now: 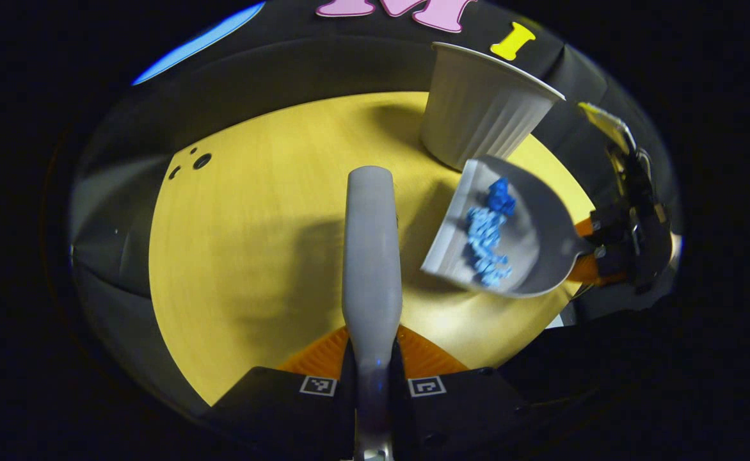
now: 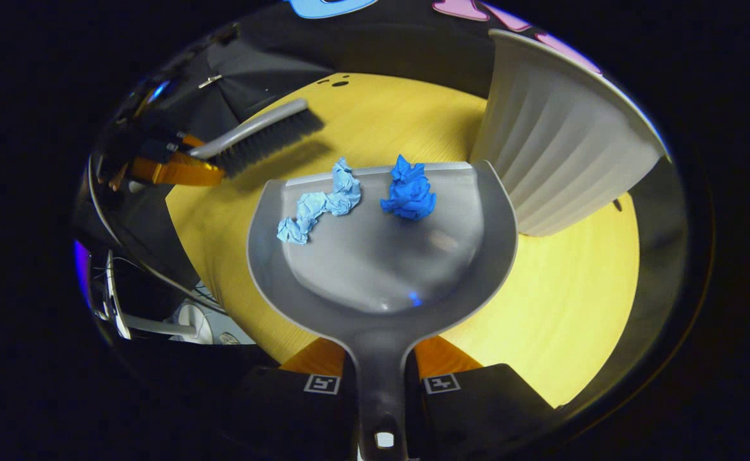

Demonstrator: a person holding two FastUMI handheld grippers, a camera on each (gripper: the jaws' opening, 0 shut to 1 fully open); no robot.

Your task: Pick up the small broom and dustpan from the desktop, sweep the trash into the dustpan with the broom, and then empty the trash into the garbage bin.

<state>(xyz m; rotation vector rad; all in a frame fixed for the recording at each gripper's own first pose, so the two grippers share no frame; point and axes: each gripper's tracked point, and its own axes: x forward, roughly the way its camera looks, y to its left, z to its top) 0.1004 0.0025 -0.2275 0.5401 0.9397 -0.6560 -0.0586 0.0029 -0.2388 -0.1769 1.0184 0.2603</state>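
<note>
the grey plastic dustpan [image 2: 381, 256] is clamped by its handle in the right gripper [image 2: 382, 378], two crumpled blue paper scraps [image 2: 375, 195] lying near its front lip, the white ribbed garbage bin [image 2: 560, 153] just ahead-right. the grey-handled broom [image 1: 370, 256] is clamped in the left gripper [image 1: 372, 371]. the pan should be kept level until its lip is over the bin's rim, then tipped forward.

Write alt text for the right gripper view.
The right gripper holds a grey dustpan by its handle, with two crumpled blue paper scraps near its front lip. A white ribbed bin stands just beyond, and the left gripper holds a broom above the yellow table.
</note>
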